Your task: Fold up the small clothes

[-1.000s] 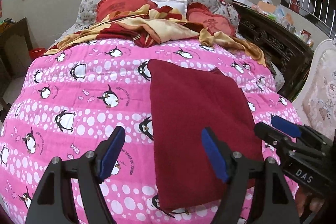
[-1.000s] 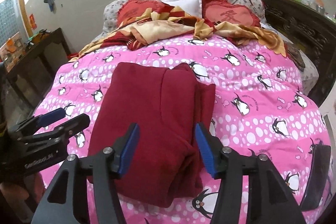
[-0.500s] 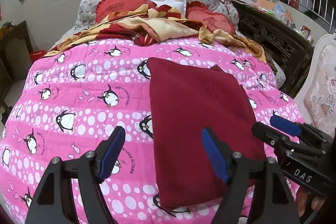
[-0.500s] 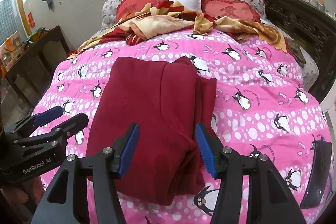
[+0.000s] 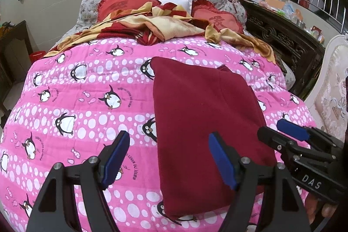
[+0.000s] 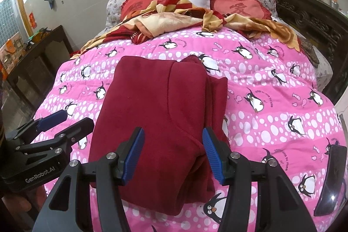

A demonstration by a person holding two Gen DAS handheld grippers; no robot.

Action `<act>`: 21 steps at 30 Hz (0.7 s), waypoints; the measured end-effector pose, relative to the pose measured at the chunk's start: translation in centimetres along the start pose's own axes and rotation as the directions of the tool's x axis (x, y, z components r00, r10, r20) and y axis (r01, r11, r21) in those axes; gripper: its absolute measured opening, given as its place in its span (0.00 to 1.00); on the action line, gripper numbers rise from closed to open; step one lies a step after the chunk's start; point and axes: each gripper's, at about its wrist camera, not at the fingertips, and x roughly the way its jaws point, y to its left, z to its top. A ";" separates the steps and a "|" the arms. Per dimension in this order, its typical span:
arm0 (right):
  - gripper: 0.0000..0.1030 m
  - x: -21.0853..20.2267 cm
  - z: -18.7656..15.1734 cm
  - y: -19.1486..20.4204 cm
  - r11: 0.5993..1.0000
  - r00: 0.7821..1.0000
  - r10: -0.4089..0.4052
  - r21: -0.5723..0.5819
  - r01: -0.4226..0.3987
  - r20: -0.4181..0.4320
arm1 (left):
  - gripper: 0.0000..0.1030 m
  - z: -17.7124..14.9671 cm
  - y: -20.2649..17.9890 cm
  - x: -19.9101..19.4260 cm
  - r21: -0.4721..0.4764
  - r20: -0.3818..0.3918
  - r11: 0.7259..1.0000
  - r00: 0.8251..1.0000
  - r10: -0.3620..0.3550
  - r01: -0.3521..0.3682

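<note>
The dark red fleece garment [image 6: 161,123] lies on the pink penguin quilt [image 5: 71,101] of the bed, already folded lengthwise into a long panel with stacked layers showing along its right edge. Both the left gripper [image 5: 169,158] and the right gripper [image 6: 173,151] hover over its near end with jaws apart and holding nothing. By my reading the lengthwise folds are done — what is left is probably a crosswise fold bringing the near end up toward the far one.

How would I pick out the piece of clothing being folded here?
Find the bed's pink penguin quilt. On its near half lies a folded garment, plain dark red and fleecy. Unlike the rumpled red-and-gold blanket by the pillows, it is one solid colour, with neat layered edges on its right side.
</note>
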 end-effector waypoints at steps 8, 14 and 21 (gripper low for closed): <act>0.52 0.3 0.0 0.2 1.000 1.000 0.002 -0.005 -0.002 -0.005 | 0.76 0.0 -0.1 0.2 0.010 -0.004 1.000 1.000 -0.001 0.001; 0.52 0.4 0.0 0.2 1.000 1.000 0.000 -0.008 0.000 -0.007 | 0.76 0.0 0.0 0.3 0.011 -0.010 1.000 1.000 -0.001 0.002; 0.52 0.7 0.0 0.2 1.000 1.000 -0.004 -0.010 0.004 -0.013 | 0.76 0.1 0.0 0.3 0.009 -0.006 1.000 1.000 -0.004 0.004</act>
